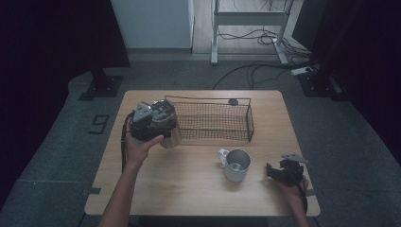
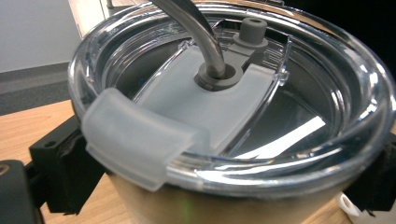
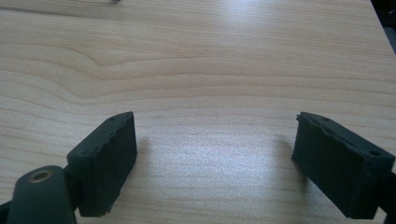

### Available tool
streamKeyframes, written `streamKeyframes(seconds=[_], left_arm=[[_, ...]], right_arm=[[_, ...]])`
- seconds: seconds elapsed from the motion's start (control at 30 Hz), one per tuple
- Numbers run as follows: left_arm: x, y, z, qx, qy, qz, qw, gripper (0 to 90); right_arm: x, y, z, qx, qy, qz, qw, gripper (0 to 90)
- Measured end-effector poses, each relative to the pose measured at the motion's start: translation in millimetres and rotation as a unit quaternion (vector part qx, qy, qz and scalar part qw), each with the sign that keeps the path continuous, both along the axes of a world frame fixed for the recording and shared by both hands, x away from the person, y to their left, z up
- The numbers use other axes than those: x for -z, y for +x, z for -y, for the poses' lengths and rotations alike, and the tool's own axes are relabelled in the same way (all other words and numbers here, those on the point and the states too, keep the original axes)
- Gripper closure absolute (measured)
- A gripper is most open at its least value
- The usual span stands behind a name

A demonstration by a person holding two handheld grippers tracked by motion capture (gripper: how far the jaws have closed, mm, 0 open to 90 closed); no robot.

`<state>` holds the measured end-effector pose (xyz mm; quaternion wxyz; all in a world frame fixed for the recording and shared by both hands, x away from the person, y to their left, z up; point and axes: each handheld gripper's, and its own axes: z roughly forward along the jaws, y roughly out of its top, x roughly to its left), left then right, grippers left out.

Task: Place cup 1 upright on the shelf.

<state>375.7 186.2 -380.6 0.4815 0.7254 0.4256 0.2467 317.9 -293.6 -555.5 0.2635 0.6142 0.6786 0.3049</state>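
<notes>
Nearest the person, on the right side of the wooden desk (image 1: 189, 189), the right tool (image 1: 274, 171) is resting low over the bare wood, with the right hand (image 1: 294, 187) gripping it from behind. In the right gripper view its two black jaws are standing well apart with nothing but wood grain between them, so this tool is open and empty.

Just to its left, a white mug (image 1: 235, 164) is sitting upright on the desk, its handle pointing toward the far left; it is near the right tool but not touching it.

Farther up and to the left, the left hand (image 1: 142, 144) is holding the left tool (image 1: 158, 124) around a steel tumbler (image 1: 170, 127). In the left gripper view the tumbler (image 2: 224, 140) is sitting between the black jaws, one on each side of its body just under the rim, so the tool is closed on it. A clear lid (image 2: 327, 93) with a frosted flap is covering the tumbler, and a bent metal straw (image 2: 201, 37) is passing through a grey grommet in that lid. In the high view the tumbler is leaning slightly, just beside the left end of a black wire basket (image 1: 249, 124); whether its base is touching the desk cannot be told.

The basket is lying along the far half of the desk, and a small dark round object (image 1: 233, 101) is sitting just behind its back rail.
</notes>
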Motion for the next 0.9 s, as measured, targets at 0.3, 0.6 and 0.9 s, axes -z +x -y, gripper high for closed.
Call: streamKeyframes(seconds=[0.3, 0.6, 0.9], left_arm=[[-4.8, 2.4, 3.5, 0.004, -0.001, 0.004, 1.0, 4.2], [-7.9, 7.2, 6.8, 0.005, 0.0, 0.006, 1.0, 4.2], [-13.1, 12.9, 8.9, 0.004, 0.0, 0.007, 1.0, 4.2]], right_arm=[[0.0, 0.0, -0.1, 0.001, 0.001, 0.0, 1.0, 13.2], [-0.1, -0.1, -0.1, 0.001, 0.001, 0.0, 1.0, 13.2], [-0.1, 0.0, 0.0, 0.0, 0.0, 0.0, 1.0, 13.2]])
